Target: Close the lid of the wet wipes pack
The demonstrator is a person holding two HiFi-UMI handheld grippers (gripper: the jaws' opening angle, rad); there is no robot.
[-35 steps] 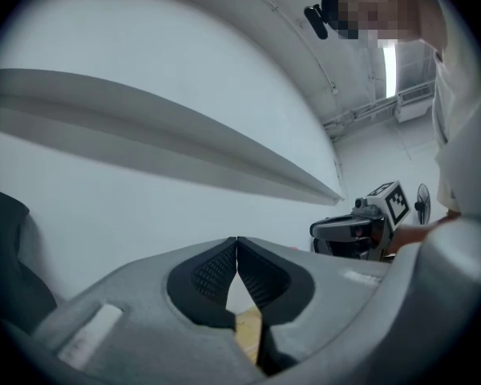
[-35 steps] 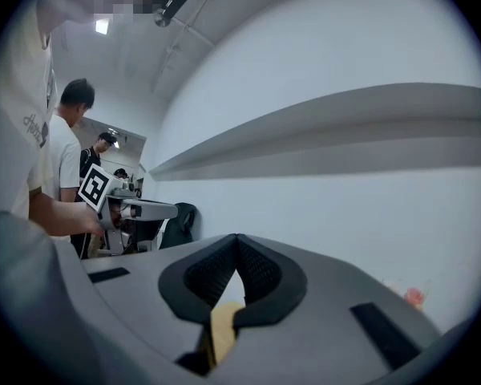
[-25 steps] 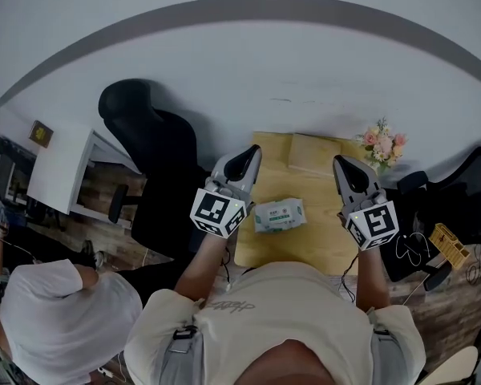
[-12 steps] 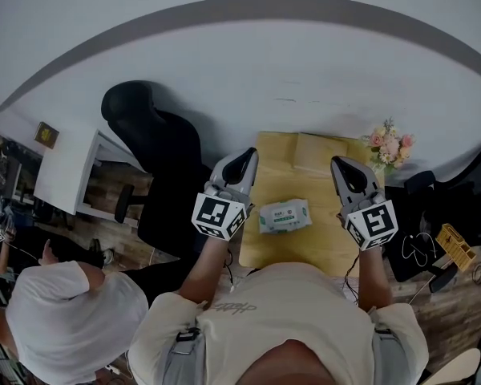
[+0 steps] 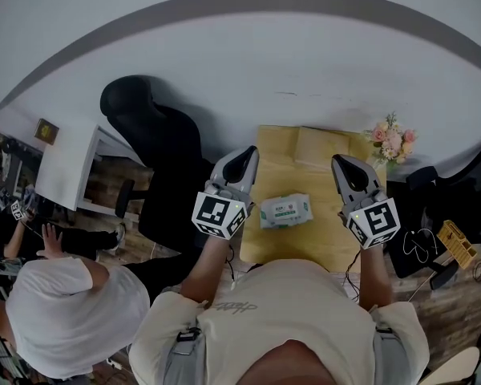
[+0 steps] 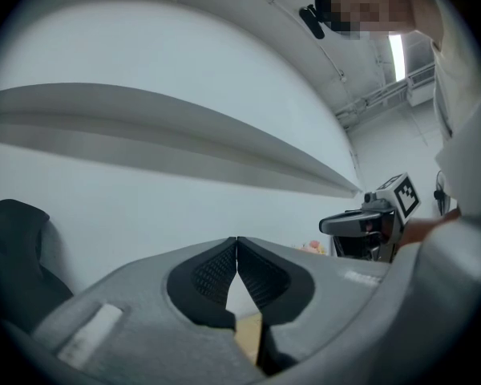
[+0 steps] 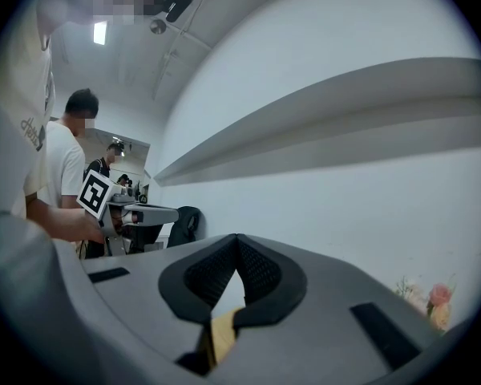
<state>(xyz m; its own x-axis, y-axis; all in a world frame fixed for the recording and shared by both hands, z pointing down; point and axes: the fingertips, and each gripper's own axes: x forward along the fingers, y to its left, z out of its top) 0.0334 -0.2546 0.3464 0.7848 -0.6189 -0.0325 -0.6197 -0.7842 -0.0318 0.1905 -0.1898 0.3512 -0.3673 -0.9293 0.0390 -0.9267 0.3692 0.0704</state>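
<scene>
A white and green wet wipes pack (image 5: 284,210) lies flat on the small wooden table (image 5: 325,243), between my two grippers in the head view; its lid state is too small to tell. My left gripper (image 5: 243,160) is held above the table's left edge, shut, with nothing between its jaws. My right gripper (image 5: 342,167) hovers to the right of the pack, also shut and empty. In the left gripper view the closed jaw tips (image 6: 236,243) point at the white wall. The right gripper view shows its closed tips (image 7: 236,241) against the wall too. Neither gripper touches the pack.
A black office chair (image 5: 148,131) stands left of the table. A flower bunch (image 5: 391,141) sits at the table's far right corner. A light box (image 5: 321,147) lies at the table's back. A person in a white shirt (image 5: 68,311) stands at lower left. Cables and a yellow object (image 5: 453,245) lie at right.
Both grippers have stayed almost still and shut. The view has shifted slightly, and the pack sits in the same place on the table.
</scene>
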